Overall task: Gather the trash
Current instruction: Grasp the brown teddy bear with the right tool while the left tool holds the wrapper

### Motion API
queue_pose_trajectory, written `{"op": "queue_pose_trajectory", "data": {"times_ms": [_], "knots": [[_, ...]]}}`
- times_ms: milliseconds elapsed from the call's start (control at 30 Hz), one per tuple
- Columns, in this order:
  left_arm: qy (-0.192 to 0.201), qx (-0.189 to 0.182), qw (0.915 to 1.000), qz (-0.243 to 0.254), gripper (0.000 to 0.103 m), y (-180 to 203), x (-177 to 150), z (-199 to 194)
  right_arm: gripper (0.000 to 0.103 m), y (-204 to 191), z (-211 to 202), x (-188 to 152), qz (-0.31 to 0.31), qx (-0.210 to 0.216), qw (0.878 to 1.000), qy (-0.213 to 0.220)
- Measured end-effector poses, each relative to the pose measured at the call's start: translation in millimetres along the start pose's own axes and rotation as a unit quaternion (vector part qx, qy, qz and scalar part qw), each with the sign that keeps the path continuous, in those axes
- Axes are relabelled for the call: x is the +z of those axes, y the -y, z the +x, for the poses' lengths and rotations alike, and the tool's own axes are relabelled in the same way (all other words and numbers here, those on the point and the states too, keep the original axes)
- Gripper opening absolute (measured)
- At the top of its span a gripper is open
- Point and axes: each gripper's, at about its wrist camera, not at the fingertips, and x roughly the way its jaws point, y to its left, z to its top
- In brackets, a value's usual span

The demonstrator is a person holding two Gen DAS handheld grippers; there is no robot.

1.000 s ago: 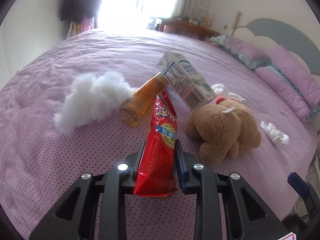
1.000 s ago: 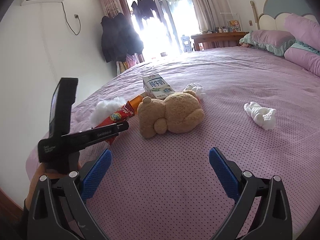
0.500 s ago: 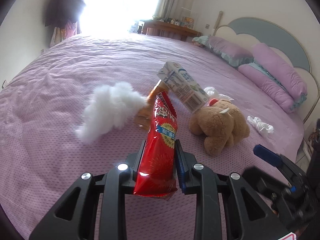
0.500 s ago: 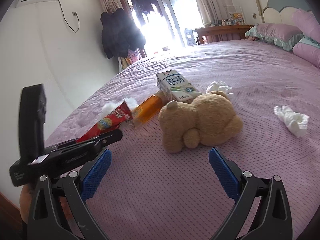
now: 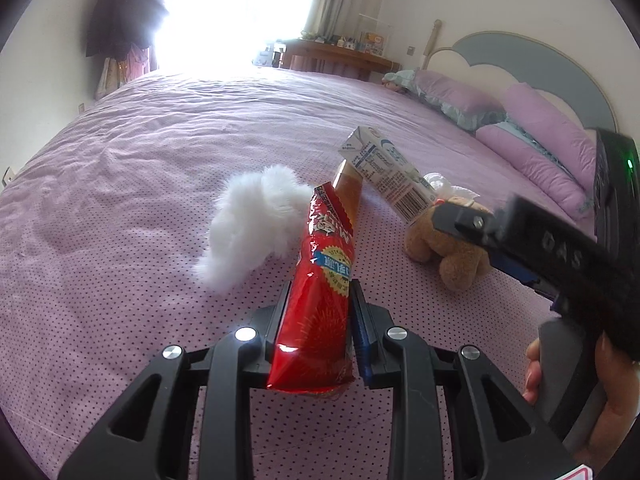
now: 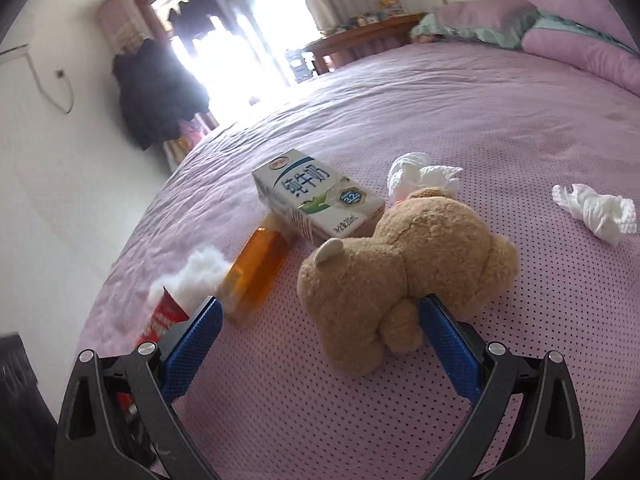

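My left gripper point(image 5: 318, 304) is shut on a red snack bag point(image 5: 320, 300) and holds it above the purple bed; the bag's tip shows in the right wrist view point(image 6: 162, 318). My right gripper point(image 6: 318, 308) is open and empty, low over the bed in front of a brown teddy bear point(image 6: 404, 268). A white milk carton point(image 6: 316, 198) rests on an orange bottle point(image 6: 256, 276) just beyond. Crumpled white tissues lie behind the bear point(image 6: 420, 176) and at the right point(image 6: 592, 212). The carton point(image 5: 384, 174) and bottle point(image 5: 348, 192) also show in the left wrist view.
A white fluffy tuft point(image 5: 252, 220) lies on the bed point(image 5: 120, 200) left of the bottle. Purple pillows point(image 5: 540, 148) and a headboard are at the far right. My right gripper's body point(image 5: 560, 256) crosses the left wrist view over the bear point(image 5: 448, 248).
My right gripper has moved forward and left, close to the bear, bottle and carton. My left gripper has pulled back and up with the snack bag.
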Motion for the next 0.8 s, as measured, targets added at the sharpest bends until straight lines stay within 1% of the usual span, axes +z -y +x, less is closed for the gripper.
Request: {"op": "queue_pose_trajectory", "data": {"times_ms": [67, 133, 200, 267, 333, 400, 433, 533, 633, 667, 800], "knots": [[-0.003, -0.007, 1.0000, 0.001, 0.028, 3, 0, 3, 0.096, 4, 1, 4, 0.025, -0.010, 1.000, 0.000], [-0.007, -0.012, 0.9999, 0.003, 0.028, 7, 0, 7, 0.096, 5, 3, 7, 0.041, -0.030, 0.999, 0.000], [-0.010, -0.015, 0.9998, 0.006, 0.028, 10, -1, 9, 0.096, 3, 9, 9, 0.028, -0.064, 0.998, -0.005], [-0.013, -0.022, 0.9996, 0.007, 0.028, 14, -1, 11, 0.095, 5, 15, 8, 0.017, -0.084, 0.996, -0.008], [-0.015, -0.026, 0.9995, 0.011, 0.028, 17, -2, 12, 0.090, 10, 15, 5, 0.010, -0.096, 0.995, -0.007], [-0.017, -0.028, 0.9994, 0.014, 0.028, 20, -2, 13, 0.073, 16, 15, 2, -0.006, -0.111, 0.994, -0.008], [-0.018, -0.029, 0.9993, 0.015, 0.028, 22, -2, 14, 0.070, 19, 14, 1, -0.011, -0.110, 0.994, -0.011], [-0.019, -0.033, 0.9991, 0.016, 0.028, 26, -1, 15, 0.068, 30, 11, -1, -0.027, -0.076, 0.996, -0.028], [-0.022, -0.040, 0.9988, 0.016, 0.028, 33, 1, 17, 0.065, 40, 6, -4, -0.042, -0.037, 0.997, -0.044], [-0.022, -0.040, 0.9988, 0.018, 0.028, 36, 1, 18, 0.062, 44, 4, -5, -0.048, -0.020, 0.997, -0.048], [-0.025, -0.043, 0.9985, 0.023, 0.028, 42, 0, 21, 0.058, 54, -9, -8, -0.073, 0.012, 0.996, -0.045]]}}
